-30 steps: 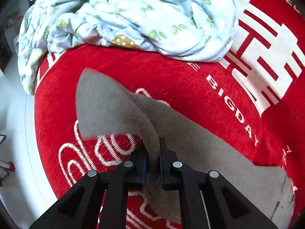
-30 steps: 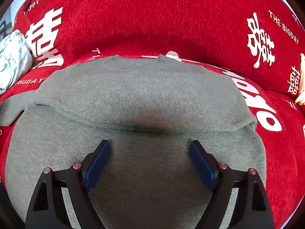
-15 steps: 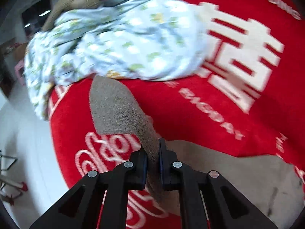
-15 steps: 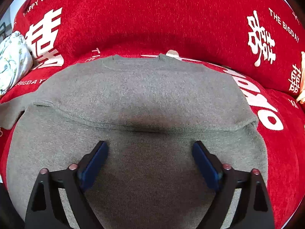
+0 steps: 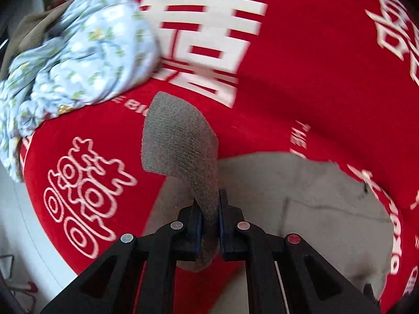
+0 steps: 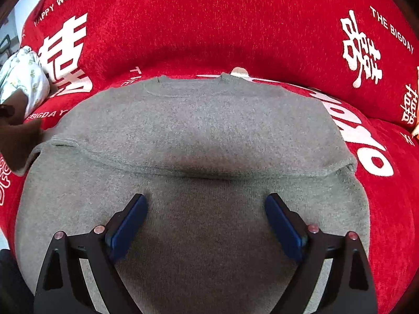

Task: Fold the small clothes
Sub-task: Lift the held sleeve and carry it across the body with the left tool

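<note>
the grey sweater (image 6: 199, 130) lies flat on the red cover (image 6: 209, 26) of a sofa, front side down or up cannot be told. its collar (image 6: 188, 85) points away from the right wrist camera, toward the backrest, and the hem side is nearest that camera. the long axis of the body runs from collar to hem, away from the viewer; the shoulder line runs left to right.

progress: one fold is in place. a sleeve (image 6: 209, 168) on the right side lies across the body, forming a ridge from edge to edge. the other sleeve (image 5: 180, 141) is lifted off the cover and is not yet laid down. folding the body itself remains to be done, as judged from the flat lower half.

the left gripper (image 5: 209, 219) is clamped on the lifted sleeve, with the cuff end standing up above the jaws. the right gripper (image 6: 207, 217) hovers over the lower body with its jaws spread wide, holding nothing.

a crumpled floral cloth (image 5: 76, 62) lies well apart on the left end of the sofa.
</note>
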Motion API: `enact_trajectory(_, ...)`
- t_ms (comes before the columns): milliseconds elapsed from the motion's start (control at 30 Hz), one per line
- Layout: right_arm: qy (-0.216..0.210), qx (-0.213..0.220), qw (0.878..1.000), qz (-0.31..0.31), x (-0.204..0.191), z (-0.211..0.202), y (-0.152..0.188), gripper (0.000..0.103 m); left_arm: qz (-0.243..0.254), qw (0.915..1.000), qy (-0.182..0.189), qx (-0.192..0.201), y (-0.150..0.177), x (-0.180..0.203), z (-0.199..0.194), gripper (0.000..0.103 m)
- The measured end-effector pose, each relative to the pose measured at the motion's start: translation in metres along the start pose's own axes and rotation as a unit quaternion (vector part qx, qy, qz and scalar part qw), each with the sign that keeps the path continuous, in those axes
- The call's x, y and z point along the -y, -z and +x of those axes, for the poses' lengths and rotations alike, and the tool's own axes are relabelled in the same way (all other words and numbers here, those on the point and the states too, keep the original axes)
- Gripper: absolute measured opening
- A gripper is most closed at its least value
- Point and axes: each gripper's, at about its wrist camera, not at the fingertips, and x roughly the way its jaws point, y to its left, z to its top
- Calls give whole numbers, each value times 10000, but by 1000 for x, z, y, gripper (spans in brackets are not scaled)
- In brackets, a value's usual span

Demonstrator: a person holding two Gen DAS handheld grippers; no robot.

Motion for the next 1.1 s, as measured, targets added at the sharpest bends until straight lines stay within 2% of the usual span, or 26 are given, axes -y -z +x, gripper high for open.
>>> enact_trajectory(333,-70,68,9997,228,29,-10,7,93,675,9976,116,60,26,74,-16,11)
enact_trajectory(700,-166,135,9980,591,63,-18,7,94,1098,9938,162,56,40,133,-23,11)
enact_trajectory(1100,-167,219,9970,721,89,-24,15,94,1540,9876,289,18,61,205,-31,11)
